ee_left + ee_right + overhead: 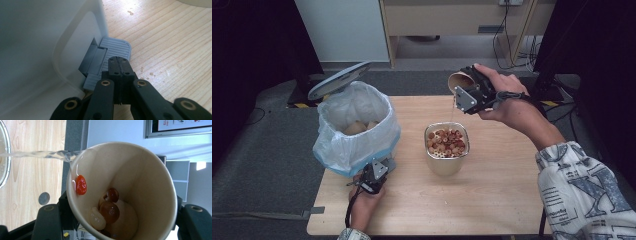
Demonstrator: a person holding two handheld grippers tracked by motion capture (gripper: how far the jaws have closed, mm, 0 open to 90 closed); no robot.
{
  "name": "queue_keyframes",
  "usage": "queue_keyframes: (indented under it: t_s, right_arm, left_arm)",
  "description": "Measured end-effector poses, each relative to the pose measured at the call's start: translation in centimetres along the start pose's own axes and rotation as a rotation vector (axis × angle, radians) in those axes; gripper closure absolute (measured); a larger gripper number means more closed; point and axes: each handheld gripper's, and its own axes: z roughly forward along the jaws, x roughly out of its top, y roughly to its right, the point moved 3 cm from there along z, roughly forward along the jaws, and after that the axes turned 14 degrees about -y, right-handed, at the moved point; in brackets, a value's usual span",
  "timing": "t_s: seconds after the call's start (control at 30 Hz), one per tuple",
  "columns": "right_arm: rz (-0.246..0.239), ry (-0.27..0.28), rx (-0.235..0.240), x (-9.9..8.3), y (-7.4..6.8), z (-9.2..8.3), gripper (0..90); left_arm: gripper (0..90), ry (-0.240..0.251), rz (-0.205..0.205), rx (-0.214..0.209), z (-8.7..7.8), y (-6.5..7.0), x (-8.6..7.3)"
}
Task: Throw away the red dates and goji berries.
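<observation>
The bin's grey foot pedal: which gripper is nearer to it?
Left. The left gripper, shut, rests on the pedal; the right gripper holds a paper cup across the table.

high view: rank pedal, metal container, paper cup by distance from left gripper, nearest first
From the left gripper:
1. Pedal, at the bin's base, right at the jaws.
2. Metal container, mid-table, to the right.
3. Paper cup, held tilted in the right gripper, far right and toward the table's far edge.
</observation>
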Motion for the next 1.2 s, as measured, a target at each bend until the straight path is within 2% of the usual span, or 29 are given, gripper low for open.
queue_keyframes:
  t_s: [0.37,0.7,0.77,0.8,0.93,1.03,1.17,1.2]
  right_arm:
    - [0.003,0.000,-0.004,-0.1,0.1,0.0,34.3]
    - [-0.025,0.006,-0.011,0.5,0.3,-0.2,34.4]
    - [-0.041,0.001,-0.017,0.7,0.2,-0.3,34.4]
    - [-0.096,-0.023,-0.037,0.7,-0.1,-0.2,34.4]
    - [-0.206,-0.086,-0.073,0.5,-0.7,0.1,34.4]
    - [-0.191,-0.073,-0.060,0.5,-0.8,0.2,34.4]
    - [-0.195,-0.076,-0.075,0.6,-0.8,0.1,34.4]
    - [-0.165,-0.057,-0.059,0.7,-0.7,0.0,34.4]
  left_arm:
    - [89.3,0.000,0.000,0.000,0.0,0.0,0.0]
    - [89.3,0.000,0.000,0.000,0.0,0.0,0.0]
    - [89.3,0.001,-0.001,-0.001,0.0,0.0,0.0]
    - [89.3,0.001,0.000,0.001,0.0,0.0,0.0]
    - [89.3,0.001,-0.001,-0.001,0.0,0.0,0.0]
    - [89.3,0.001,-0.001,-0.002,0.0,0.0,0.0]
    - [89.3,0.000,-0.001,0.000,0.0,0.0,0.0]
    - [89.3,0.000,-0.001,-0.001,0.0,0.0,0.0]
